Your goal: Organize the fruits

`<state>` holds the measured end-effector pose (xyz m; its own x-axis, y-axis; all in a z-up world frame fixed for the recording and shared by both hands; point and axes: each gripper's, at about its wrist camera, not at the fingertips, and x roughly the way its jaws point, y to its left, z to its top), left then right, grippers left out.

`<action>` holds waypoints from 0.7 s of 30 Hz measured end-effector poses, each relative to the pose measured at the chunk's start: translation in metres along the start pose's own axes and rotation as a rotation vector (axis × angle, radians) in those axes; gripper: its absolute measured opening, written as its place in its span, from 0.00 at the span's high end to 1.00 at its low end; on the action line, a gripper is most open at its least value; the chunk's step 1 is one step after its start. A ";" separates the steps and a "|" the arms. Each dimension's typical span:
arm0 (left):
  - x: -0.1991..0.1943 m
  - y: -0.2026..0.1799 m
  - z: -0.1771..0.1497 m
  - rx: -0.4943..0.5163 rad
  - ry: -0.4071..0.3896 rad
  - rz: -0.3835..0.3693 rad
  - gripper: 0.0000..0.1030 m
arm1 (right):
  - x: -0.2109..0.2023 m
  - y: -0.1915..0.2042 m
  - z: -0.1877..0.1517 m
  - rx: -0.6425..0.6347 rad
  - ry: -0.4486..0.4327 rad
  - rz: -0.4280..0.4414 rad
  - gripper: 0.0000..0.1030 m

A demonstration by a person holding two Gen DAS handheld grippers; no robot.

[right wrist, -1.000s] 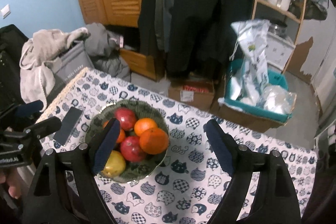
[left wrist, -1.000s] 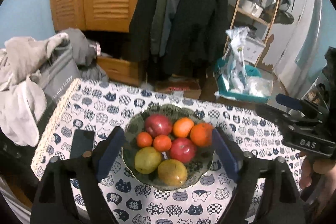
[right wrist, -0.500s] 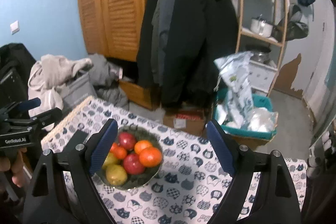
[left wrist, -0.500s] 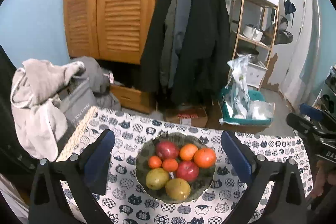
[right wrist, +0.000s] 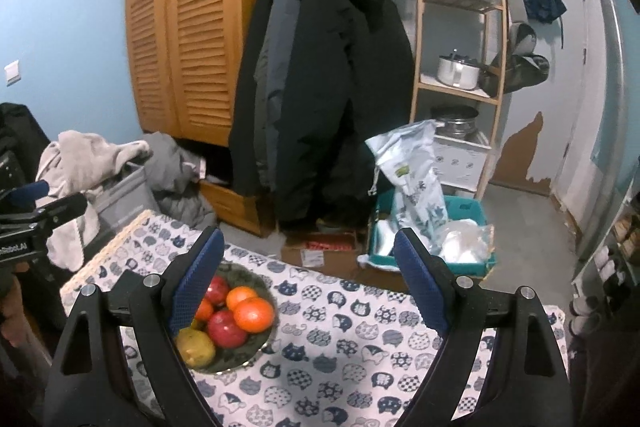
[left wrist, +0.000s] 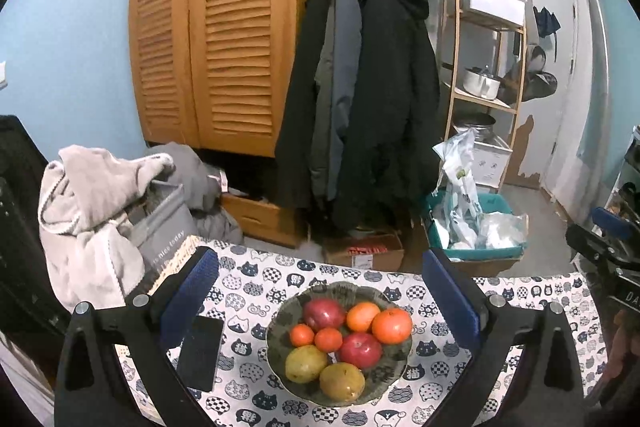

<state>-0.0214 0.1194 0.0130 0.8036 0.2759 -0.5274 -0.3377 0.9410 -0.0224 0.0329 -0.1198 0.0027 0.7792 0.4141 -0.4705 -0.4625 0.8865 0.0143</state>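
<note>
A dark patterned plate on the cat-print tablecloth holds several fruits: red apples, oranges, small tangerines and yellow-green pears. My left gripper hovers above and in front of the plate, open wide, nothing between its blue pads. In the right wrist view the same plate lies at lower left, partly hidden behind the left finger. My right gripper is open and empty, above the cloth to the right of the plate.
A black phone lies on the cloth left of the plate. Beyond the table stand a wooden wardrobe, hanging coats, a cardboard box, a teal bin of bags and a laundry pile.
Both grippers rose and tilted upward, so the plate now looks smaller and lower in view. The left gripper's jaws spread wider. The fruits have not moved.
</note>
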 end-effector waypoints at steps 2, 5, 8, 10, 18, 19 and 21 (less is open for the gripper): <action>0.000 -0.004 0.000 0.007 0.003 -0.003 0.01 | 0.000 -0.003 -0.001 0.005 0.002 -0.004 0.17; 0.000 -0.008 0.000 0.012 0.009 -0.010 0.01 | 0.000 -0.006 -0.002 0.009 0.005 -0.007 0.17; -0.001 -0.012 0.000 0.021 0.008 -0.010 0.01 | -0.001 -0.008 -0.003 0.008 0.003 -0.011 0.17; -0.002 -0.014 0.000 0.025 0.004 -0.009 0.01 | -0.001 -0.008 -0.003 0.008 0.004 -0.011 0.17; -0.001 -0.018 0.001 0.025 0.009 0.002 0.01 | -0.001 -0.009 -0.004 0.008 0.005 -0.010 0.17; -0.001 -0.019 0.000 0.025 0.010 0.003 0.01 | -0.002 -0.010 -0.005 0.008 0.006 -0.010 0.17; -0.001 -0.019 0.000 0.025 0.012 0.005 0.01 | -0.002 -0.010 -0.005 0.006 0.005 -0.011 0.17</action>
<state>-0.0158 0.1010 0.0138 0.7960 0.2782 -0.5376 -0.3289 0.9444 0.0018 0.0340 -0.1306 -0.0009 0.7822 0.4035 -0.4747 -0.4513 0.8923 0.0148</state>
